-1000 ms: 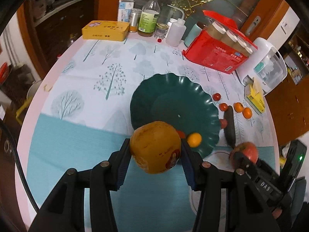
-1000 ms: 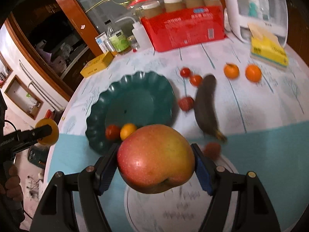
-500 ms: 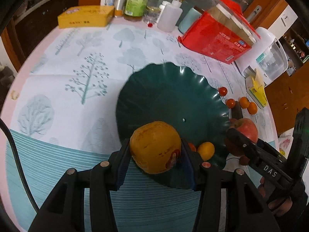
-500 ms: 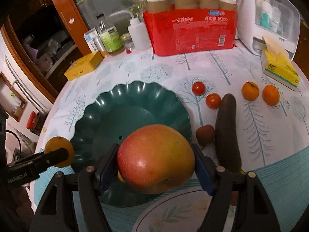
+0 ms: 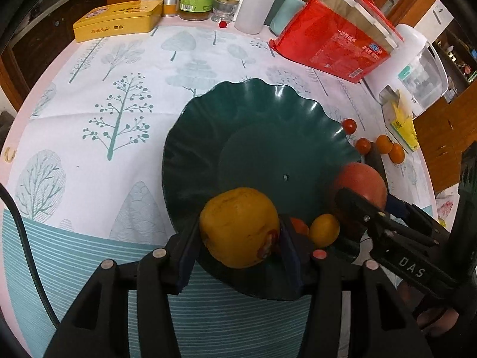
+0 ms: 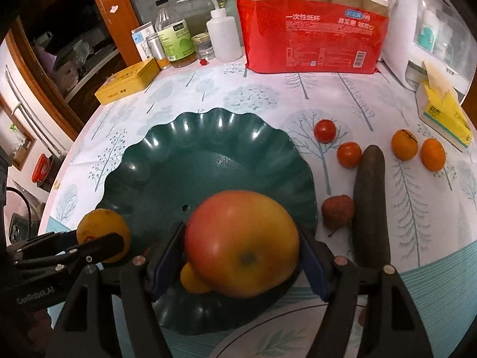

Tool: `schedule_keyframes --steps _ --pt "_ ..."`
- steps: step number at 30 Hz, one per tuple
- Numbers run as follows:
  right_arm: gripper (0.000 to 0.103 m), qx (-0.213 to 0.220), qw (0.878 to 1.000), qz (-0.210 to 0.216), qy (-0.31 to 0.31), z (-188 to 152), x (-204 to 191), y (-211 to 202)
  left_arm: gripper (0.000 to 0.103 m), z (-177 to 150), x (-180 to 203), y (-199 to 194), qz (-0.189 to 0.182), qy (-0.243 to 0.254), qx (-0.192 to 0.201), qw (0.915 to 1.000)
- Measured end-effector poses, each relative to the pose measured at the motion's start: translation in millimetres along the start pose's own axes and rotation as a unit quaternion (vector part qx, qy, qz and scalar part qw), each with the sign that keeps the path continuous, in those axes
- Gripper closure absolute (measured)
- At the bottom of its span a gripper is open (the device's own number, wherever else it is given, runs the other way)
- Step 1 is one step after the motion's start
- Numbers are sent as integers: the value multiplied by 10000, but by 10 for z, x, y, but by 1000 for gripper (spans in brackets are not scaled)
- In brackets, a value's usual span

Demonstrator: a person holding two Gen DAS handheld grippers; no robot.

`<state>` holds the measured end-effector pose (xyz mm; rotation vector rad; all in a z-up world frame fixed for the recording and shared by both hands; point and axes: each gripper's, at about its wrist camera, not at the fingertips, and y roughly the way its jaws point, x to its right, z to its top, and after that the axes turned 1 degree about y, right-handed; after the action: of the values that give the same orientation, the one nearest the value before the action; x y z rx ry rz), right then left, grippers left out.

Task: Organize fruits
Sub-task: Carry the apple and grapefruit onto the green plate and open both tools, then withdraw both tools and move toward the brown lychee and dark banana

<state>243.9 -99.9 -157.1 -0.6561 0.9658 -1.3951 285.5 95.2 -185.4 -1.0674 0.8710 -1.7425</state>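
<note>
My left gripper is shut on a yellow-orange round fruit and holds it over the near rim of the dark green scalloped plate. My right gripper is shut on a large red-yellow mango above the plate's near right part. A small yellow fruit and a red tomato lie in the plate. The left gripper with its fruit shows in the right wrist view, the mango in the left wrist view.
Right of the plate lie two tomatoes, a dark cucumber, a lychee and two small oranges. A red cup pack, bottles, a yellow tin, a tissue box stand behind. A white plate lies near.
Both grippers have moved forward with their fruits, from the table's front edge to over the near part of the green plate. They now hang closer together.
</note>
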Motion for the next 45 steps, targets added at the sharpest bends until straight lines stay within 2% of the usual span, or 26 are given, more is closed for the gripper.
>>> schedule_keyframes --steps 2,5,11,16,24,33,45 --pt "29 52 9999 62 104 0 41 -36 39 -2 16 -64 -25 15 100 9999" --pt "28 137 9998 86 123 3 51 -121 31 -17 61 -169 61 71 161 9998" --pt "27 303 9993 124 163 -64 50 -340 31 -77 122 -415 148 66 305 9994" --pt "27 312 9993 168 137 -261 103 -542 31 -172 225 -640 207 57 446 9988" --pt "27 294 9988 290 251 -544 306 -827 31 -384 605 -977 220 119 662 9975" --pt "27 279 9987 422 -2 -800 579 -1169 31 -727 1161 -1008 199 157 450 9987" --pt "27 152 9977 444 -487 -976 1062 -1386 30 -1046 1591 -977 224 -255 479 9983"
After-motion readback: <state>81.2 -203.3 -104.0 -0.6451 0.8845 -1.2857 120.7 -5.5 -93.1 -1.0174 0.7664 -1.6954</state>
